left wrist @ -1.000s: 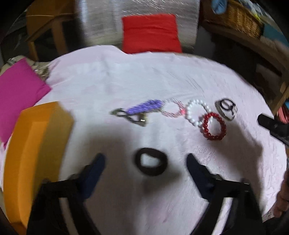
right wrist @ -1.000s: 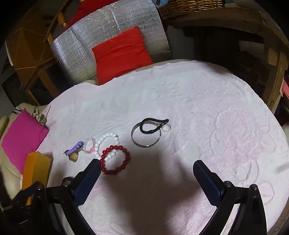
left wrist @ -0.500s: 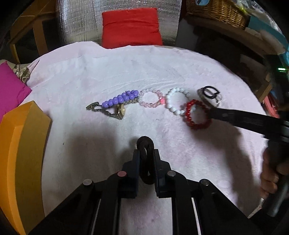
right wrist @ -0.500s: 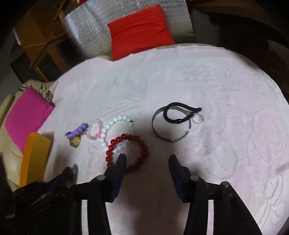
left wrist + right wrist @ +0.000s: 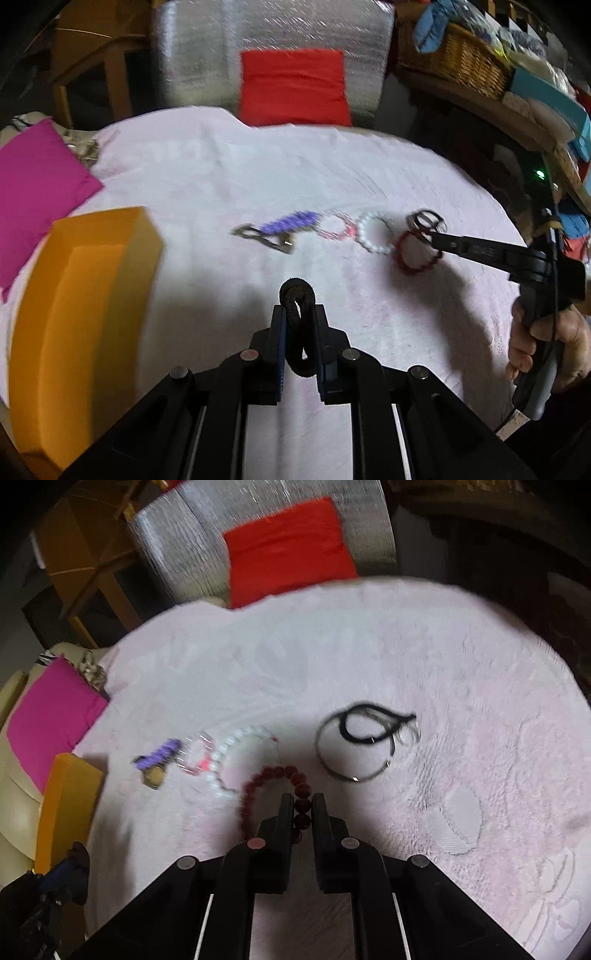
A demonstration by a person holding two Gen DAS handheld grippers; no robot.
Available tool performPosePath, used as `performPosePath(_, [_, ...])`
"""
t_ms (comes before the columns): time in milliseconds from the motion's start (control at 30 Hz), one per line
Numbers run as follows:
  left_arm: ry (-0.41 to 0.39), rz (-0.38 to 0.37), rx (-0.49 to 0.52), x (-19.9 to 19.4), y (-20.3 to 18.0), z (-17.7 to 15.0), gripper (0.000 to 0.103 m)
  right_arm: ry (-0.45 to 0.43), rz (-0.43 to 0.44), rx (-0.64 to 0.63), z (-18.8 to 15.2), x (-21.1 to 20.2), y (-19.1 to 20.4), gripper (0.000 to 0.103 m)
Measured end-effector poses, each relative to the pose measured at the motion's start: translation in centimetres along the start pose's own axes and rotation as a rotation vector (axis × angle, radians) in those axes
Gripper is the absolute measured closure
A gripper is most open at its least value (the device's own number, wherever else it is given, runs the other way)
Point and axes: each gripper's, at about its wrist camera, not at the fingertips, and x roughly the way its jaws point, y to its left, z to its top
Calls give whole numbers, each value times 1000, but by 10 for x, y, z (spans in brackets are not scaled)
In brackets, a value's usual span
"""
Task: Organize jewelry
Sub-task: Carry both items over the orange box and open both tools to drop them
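Both claws have a catch: the left gripper (image 5: 301, 314) is clamped on a black hair tie (image 5: 297, 295) held just above the pink cloth (image 5: 221, 177), while the right gripper (image 5: 300, 805) has just been closing and now pinches the red bead bracelet (image 5: 271, 779) lying on the cloth. Next, probably, each piece gets carried to the orange box (image 5: 85, 295) at the left.

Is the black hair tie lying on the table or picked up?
Picked up. The left gripper is shut on the black hair tie, which stands squeezed between its jaws above the pink tablecloth.

Dim room. Silver quilted chair back (image 5: 273, 44) with red cushion (image 5: 291, 86); wicker basket (image 5: 458, 55) on wooden shelf (image 5: 480, 107).
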Motion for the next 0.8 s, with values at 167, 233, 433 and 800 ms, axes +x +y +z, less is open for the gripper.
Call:
performPosePath(167, [-70, 63, -59, -41, 37, 0, 88, -61, 110, -26, -3, -21, 38, 92])
performPosePath(233, [-82, 97, -70, -51, 51, -2, 87, -90, 173, -69, -6, -28, 69, 92])
performPosePath(433, [-70, 220, -152, -67, 111, -19, 85, -105, 396, -175, -24, -36, 163, 92])
performPosePath(800, [71, 406, -268, -69, 188, -71, 45, -40, 665, -223, -55, -15, 283, 85])
